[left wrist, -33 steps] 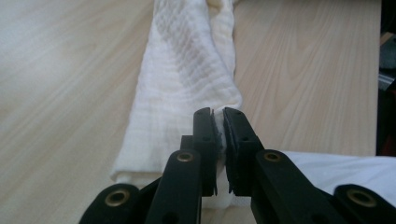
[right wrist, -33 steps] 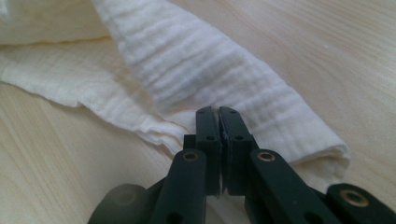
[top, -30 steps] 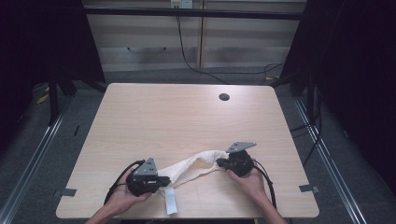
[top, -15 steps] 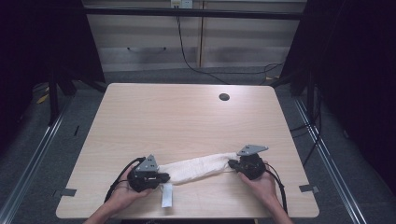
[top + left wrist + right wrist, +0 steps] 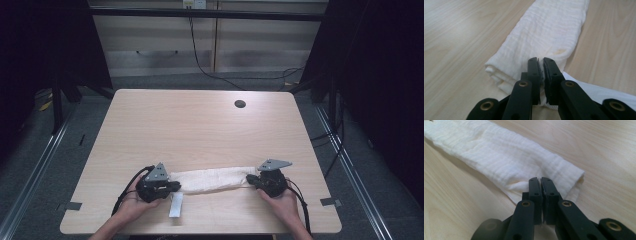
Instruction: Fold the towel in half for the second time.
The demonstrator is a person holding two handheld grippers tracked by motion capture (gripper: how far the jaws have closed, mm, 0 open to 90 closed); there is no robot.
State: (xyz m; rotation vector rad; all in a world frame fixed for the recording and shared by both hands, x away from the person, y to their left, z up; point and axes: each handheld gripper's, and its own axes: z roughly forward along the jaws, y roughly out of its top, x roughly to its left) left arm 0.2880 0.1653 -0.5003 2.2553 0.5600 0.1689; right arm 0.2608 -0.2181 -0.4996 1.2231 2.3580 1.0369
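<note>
cloth: folded into a long white band, flat on the table near its front edge, long axis running left to right | left gripper: jaws clamped on cloth's left end | right gripper: jaws clamped on its right end

High view: fixed above the near edge, facing forward and down, far enough back to take in the whole table, floor rails both sides and the wall panels behind. Left gripper view: rides low on the left gripper, looks along the jaws, very close on the end of the white cloth with bare tabletop either side; right gripper view same setup on the right gripper, close on the cloth's other end. Shared across all three: the cloth stretched along the table's near edge and the wood around it, seen whole from above, end-on from each gripper.
</note>
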